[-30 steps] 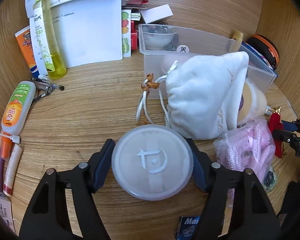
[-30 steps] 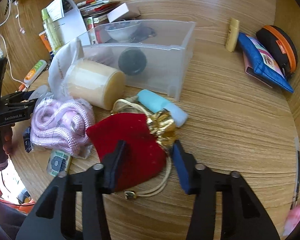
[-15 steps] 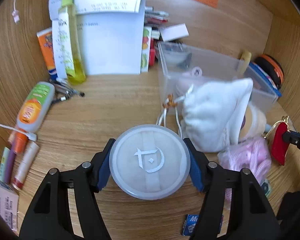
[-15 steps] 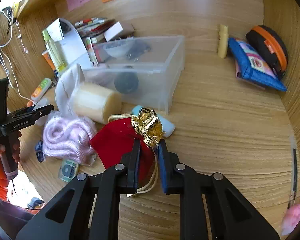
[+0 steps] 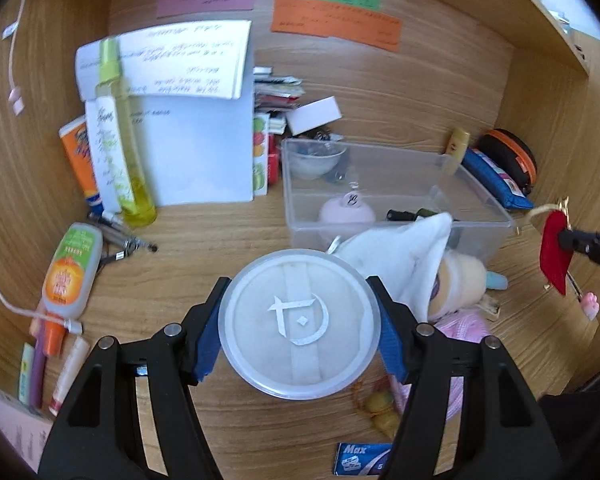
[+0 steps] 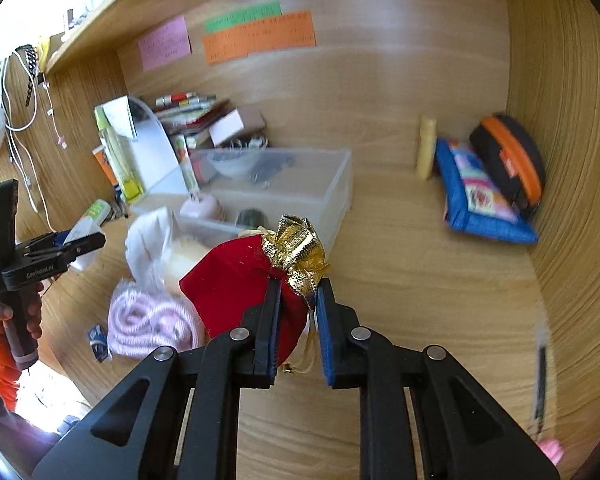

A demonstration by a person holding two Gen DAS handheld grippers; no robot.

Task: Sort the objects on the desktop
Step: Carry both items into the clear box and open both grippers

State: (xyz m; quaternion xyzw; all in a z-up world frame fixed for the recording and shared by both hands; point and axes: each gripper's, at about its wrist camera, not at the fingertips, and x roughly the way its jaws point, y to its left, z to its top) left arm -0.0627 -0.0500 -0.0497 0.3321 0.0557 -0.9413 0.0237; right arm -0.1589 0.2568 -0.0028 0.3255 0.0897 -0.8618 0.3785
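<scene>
The left gripper [image 5: 299, 328] has its blue pads clamped on either side of a round case [image 5: 299, 326], dead centre in the lower half of the left view, lid flat toward the camera so the white emblem reads straight on; being round, it's got no real long axis. The case blocks a good chunk of the desk [image 5: 204, 240] behind it, and only the top of the white pouch [image 5: 400, 256] pokes out at its upper right. Over in the right view the right gripper [image 6: 298, 304] is pinched tight on the neck of a red pouch [image 6: 228, 280], just under the gold ruffle [image 6: 296, 252]. The pouch's body runs out toward the left of the frame and the ruffle end sticks up. Its cord disappears down between the fingers, so not much of that can be made out. The same pouch shows up tiny at the right edge of the left view, hanging in the air. The clear bin [image 6: 300, 184] sits behind, mid-frame, and its contents are blurry. The pink bundle [image 6: 148, 320] is lower left, partly behind the pouch. Far left, a hand [image 6: 16, 320] in an orange sleeve holds the other gripper's handle.
</scene>
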